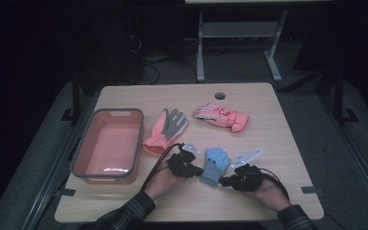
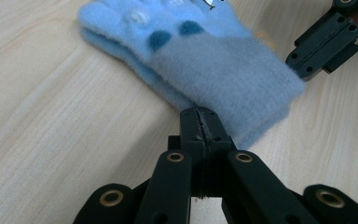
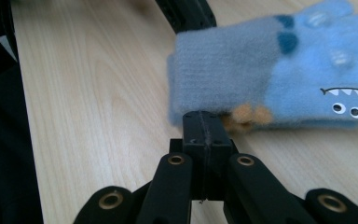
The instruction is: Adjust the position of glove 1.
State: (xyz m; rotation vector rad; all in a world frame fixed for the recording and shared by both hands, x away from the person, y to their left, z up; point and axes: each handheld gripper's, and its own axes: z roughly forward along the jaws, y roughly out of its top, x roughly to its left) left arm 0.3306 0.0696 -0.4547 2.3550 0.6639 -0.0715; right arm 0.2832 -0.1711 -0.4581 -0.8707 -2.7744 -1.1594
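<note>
Blue glove [image 1: 215, 165] is lying with fingers pointing to 12 o'clock, cuff at 6, both grippers' jaws clamping together on its cuff edges.

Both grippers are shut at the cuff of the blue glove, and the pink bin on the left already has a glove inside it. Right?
Not quite: the high view shows the pink bin with no glove inside. Both the left gripper and the right gripper are shut at the blue glove's cuff.
</note>
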